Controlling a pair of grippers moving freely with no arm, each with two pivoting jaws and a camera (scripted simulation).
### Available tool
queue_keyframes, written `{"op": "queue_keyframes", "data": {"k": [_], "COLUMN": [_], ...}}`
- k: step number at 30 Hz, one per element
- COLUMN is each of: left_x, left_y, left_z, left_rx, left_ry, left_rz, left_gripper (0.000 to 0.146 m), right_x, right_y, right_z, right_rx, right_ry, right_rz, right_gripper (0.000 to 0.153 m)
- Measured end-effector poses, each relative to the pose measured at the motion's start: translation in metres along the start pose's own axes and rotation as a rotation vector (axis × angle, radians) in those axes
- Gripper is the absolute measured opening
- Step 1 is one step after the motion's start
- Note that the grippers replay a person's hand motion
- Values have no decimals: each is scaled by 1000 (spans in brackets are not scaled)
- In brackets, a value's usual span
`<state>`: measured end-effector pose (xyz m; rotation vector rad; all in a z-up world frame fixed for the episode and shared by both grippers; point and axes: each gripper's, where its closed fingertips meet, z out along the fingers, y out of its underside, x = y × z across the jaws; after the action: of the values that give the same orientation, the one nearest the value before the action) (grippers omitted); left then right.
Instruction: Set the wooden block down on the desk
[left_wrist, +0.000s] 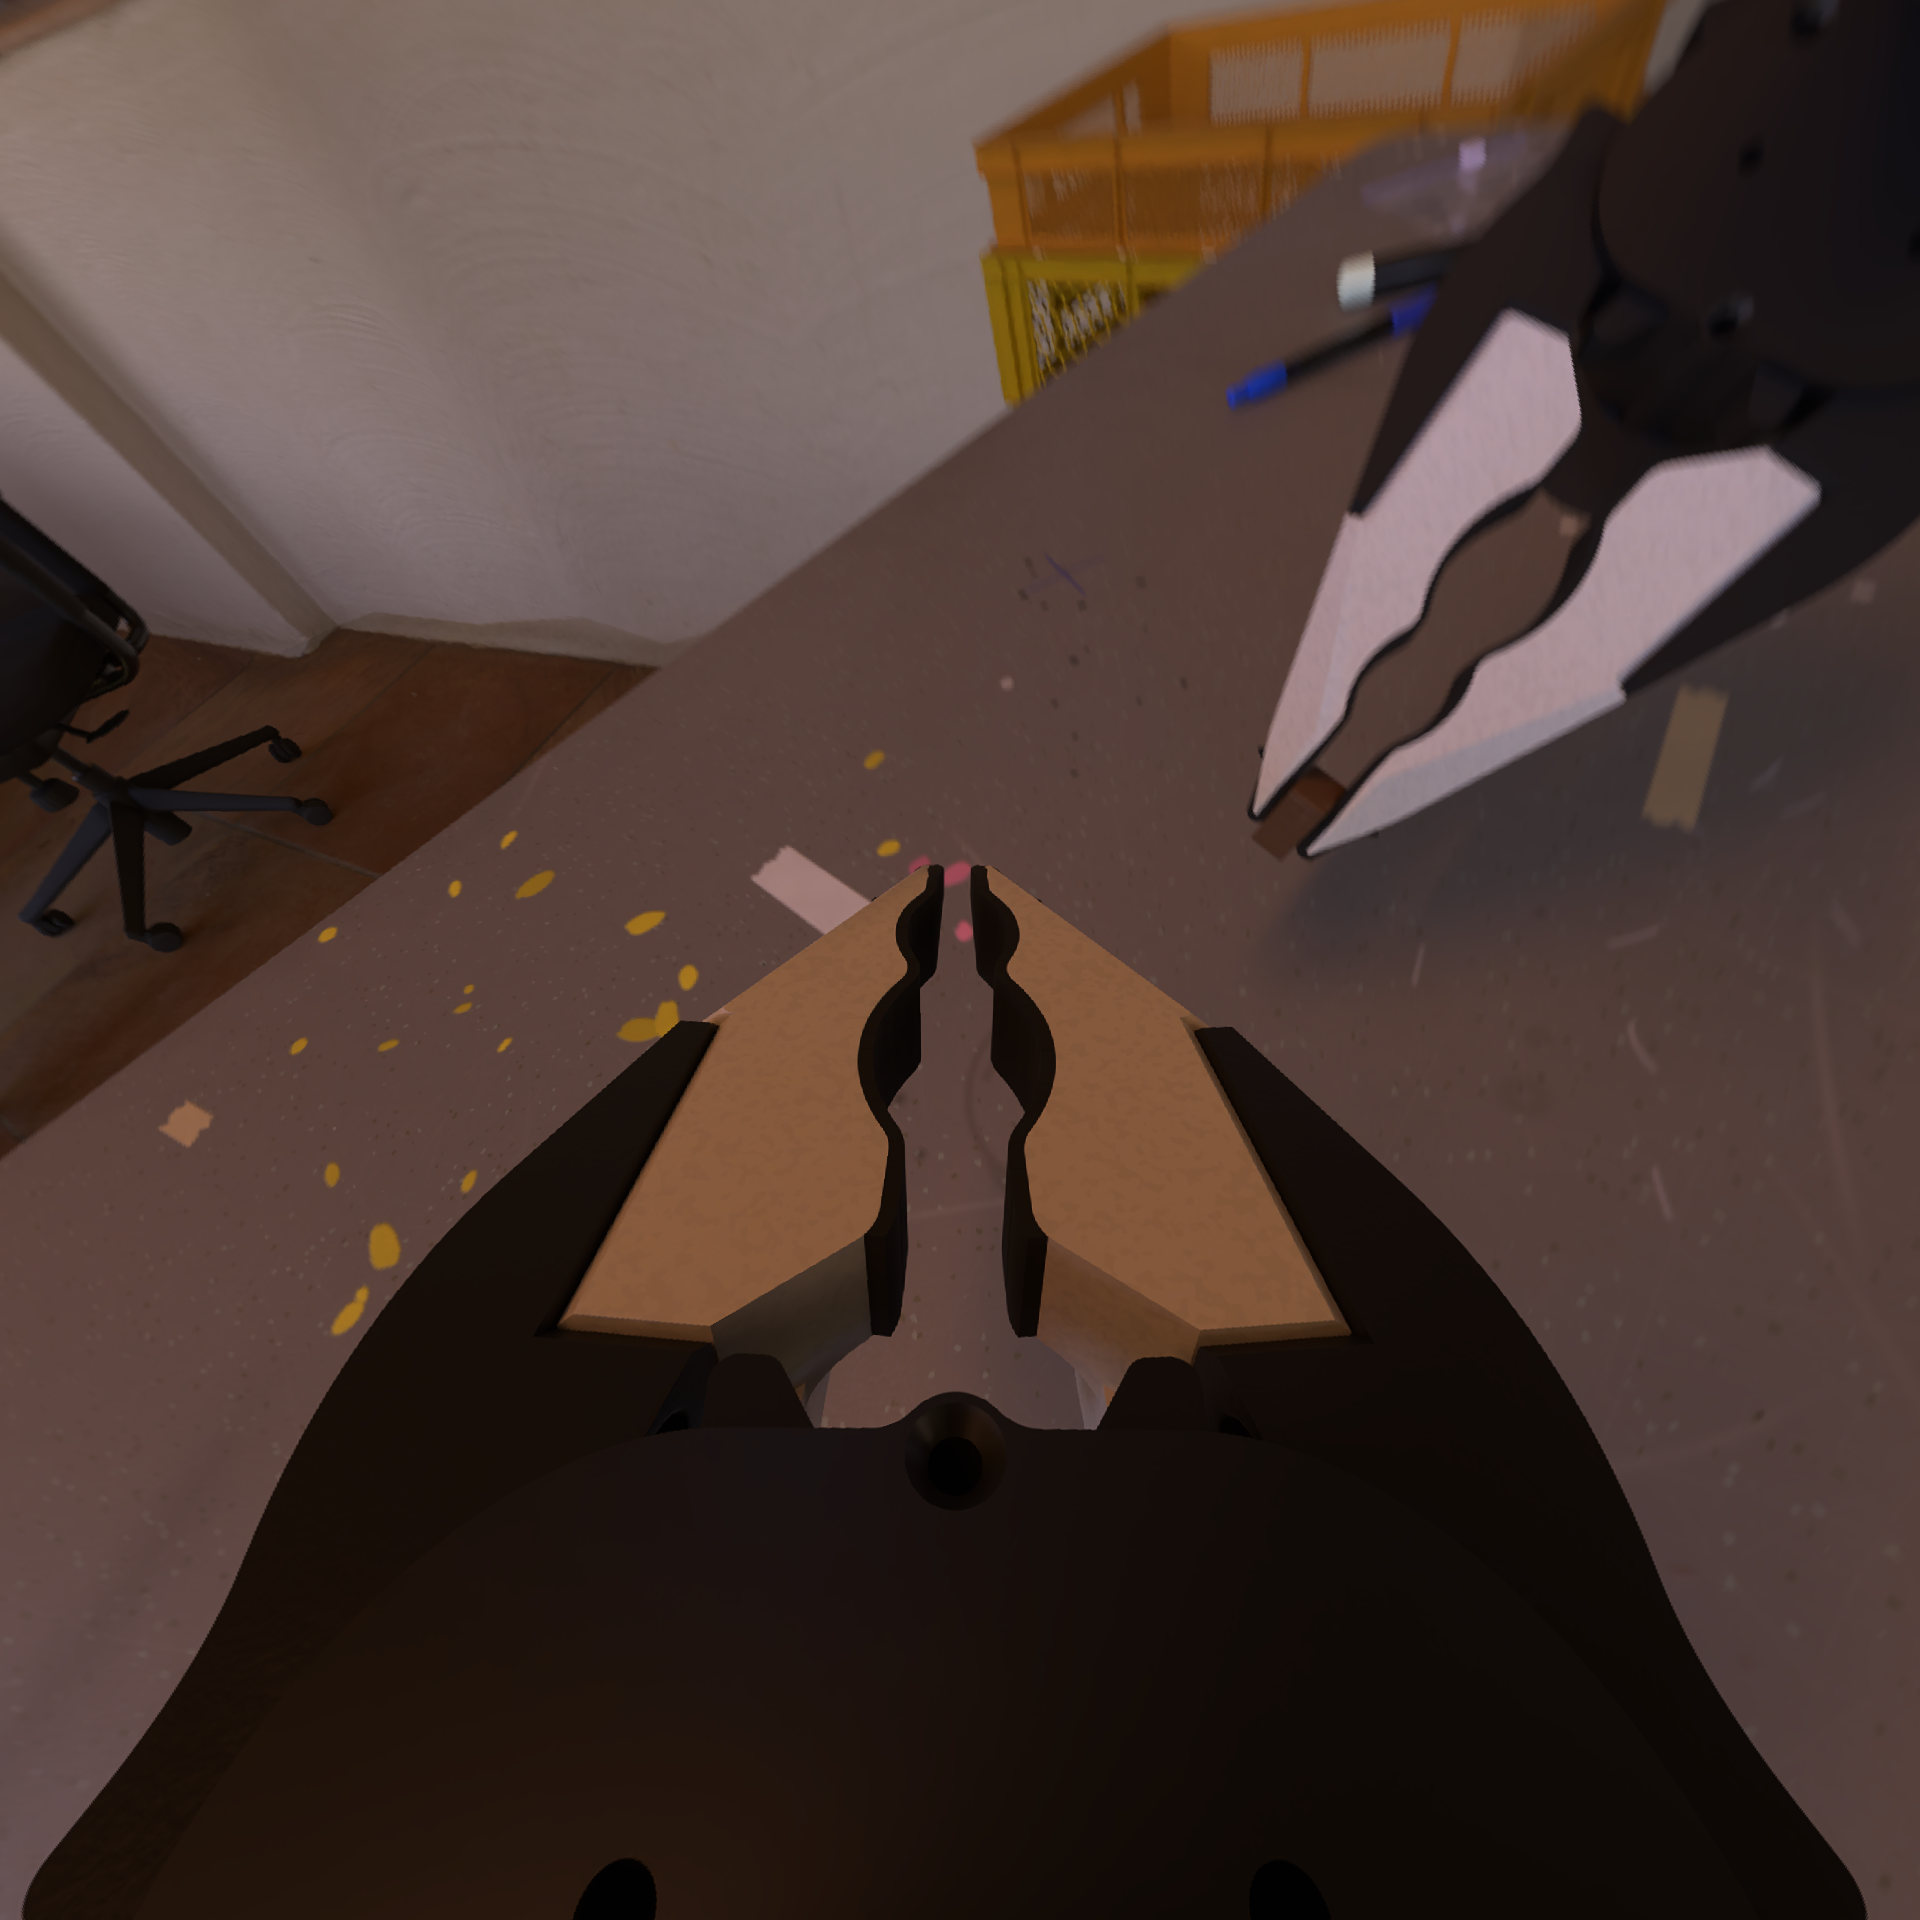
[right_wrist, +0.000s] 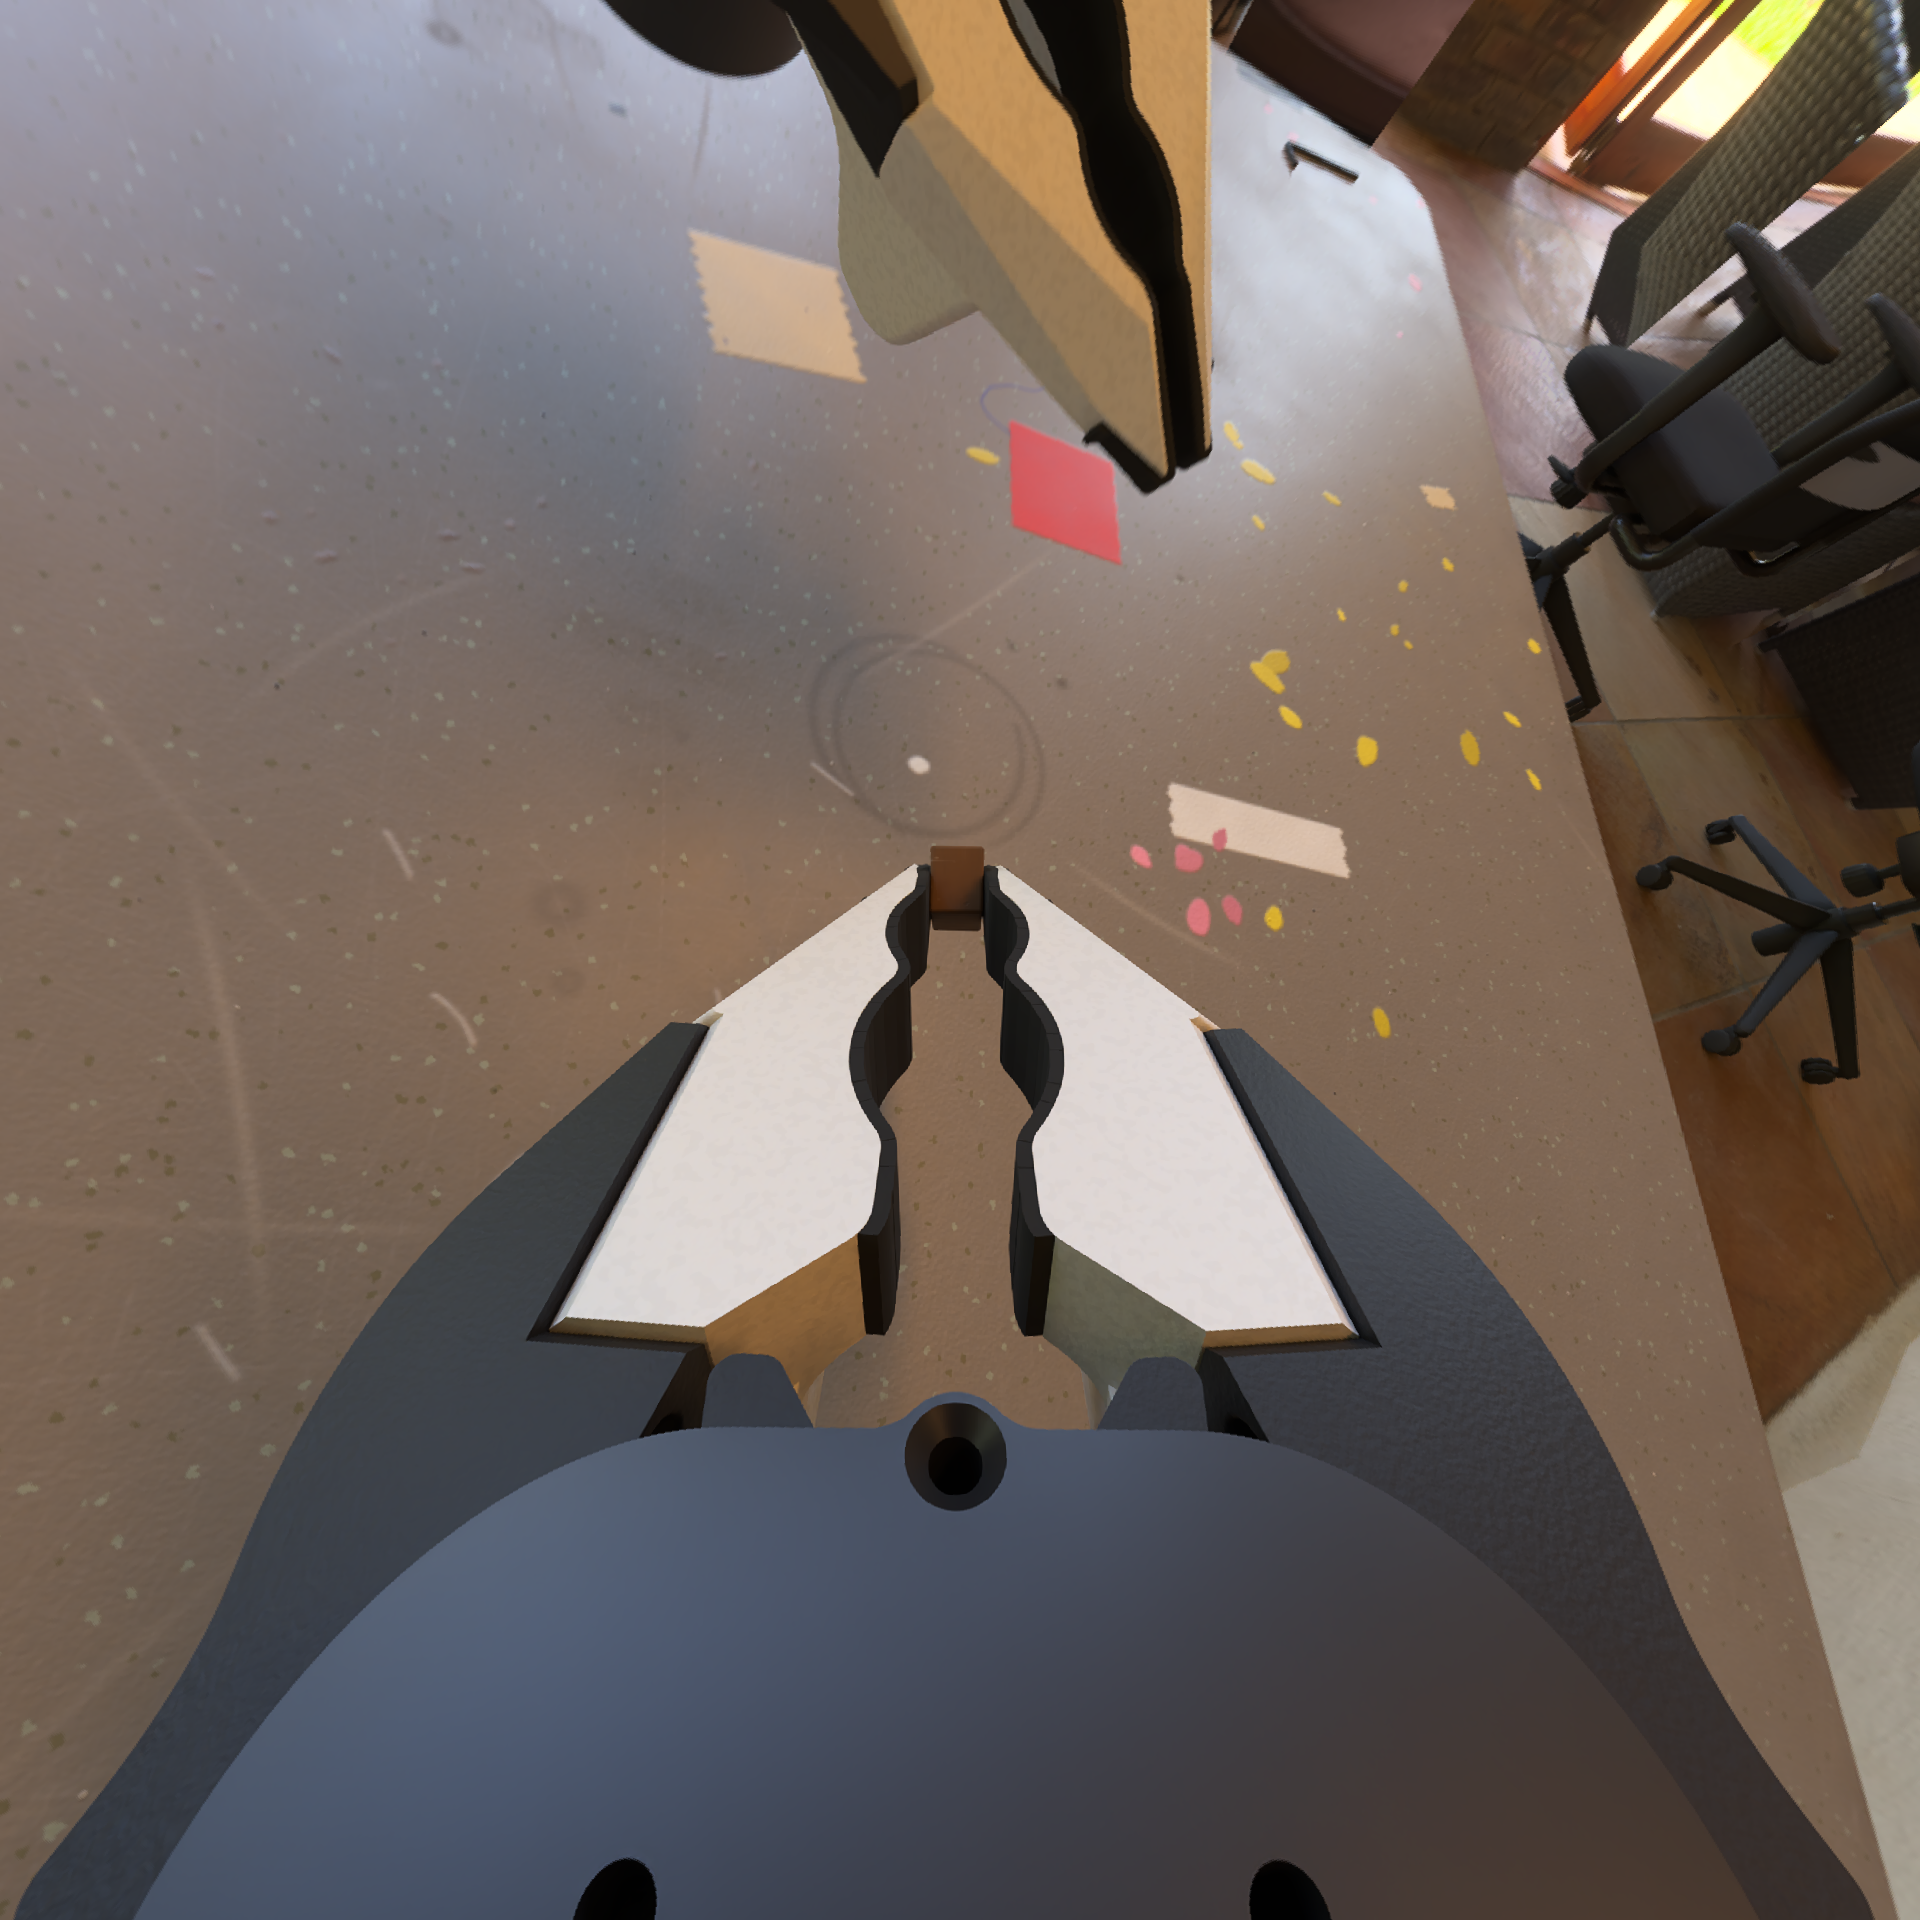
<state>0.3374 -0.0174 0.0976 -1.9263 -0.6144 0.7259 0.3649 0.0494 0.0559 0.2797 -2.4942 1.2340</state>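
Observation:
A small brown wooden block (right_wrist: 957, 883) sits pinched between the tips of my right gripper (right_wrist: 957, 889), which is shut on it. In the left wrist view the same gripper (left_wrist: 1286, 826) hangs at the right with the block (left_wrist: 1301, 812) at its tips, close over the desk (left_wrist: 1143, 935); I cannot tell whether the block touches the surface. My left gripper (left_wrist: 955, 881) is shut with a narrow gap and holds nothing. It also shows in the right wrist view (right_wrist: 1164, 457), above and beyond the block.
The brown desk (right_wrist: 416, 727) carries yellow and pink paint spots, a red square patch (right_wrist: 1065, 494), and tape strips (right_wrist: 1257, 829). A blue pen (left_wrist: 1320, 358) and yellow crates (left_wrist: 1195, 156) lie far back. Office chairs (right_wrist: 1714, 436) stand beyond the desk's edge.

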Motion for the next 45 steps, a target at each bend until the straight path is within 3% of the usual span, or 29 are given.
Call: {"op": "queue_keyframes", "data": {"k": [4, 10, 27, 45], "left_x": [-17, -34, -32, -39], "left_y": [-7, -2, 11, 12], "left_z": [-10, -16, -7, -9], "left_rx": [65, 81, 20, 28], "left_ry": [-35, -75, -55, -72], "left_rz": [-151, -261, -295, -343], "left_gripper": [4, 0, 0, 0], "right_x": [-1, -20, -42, -47], "right_y": [-2, 7, 18, 20], "right_z": [-1, 7, 13, 16], "right_rx": [18, -54, -122, -127], "right_ry": [-13, -104, -224, -262], "right_rz": [16, -31, -38, -13], "right_gripper": [9, 9, 9, 9]}}
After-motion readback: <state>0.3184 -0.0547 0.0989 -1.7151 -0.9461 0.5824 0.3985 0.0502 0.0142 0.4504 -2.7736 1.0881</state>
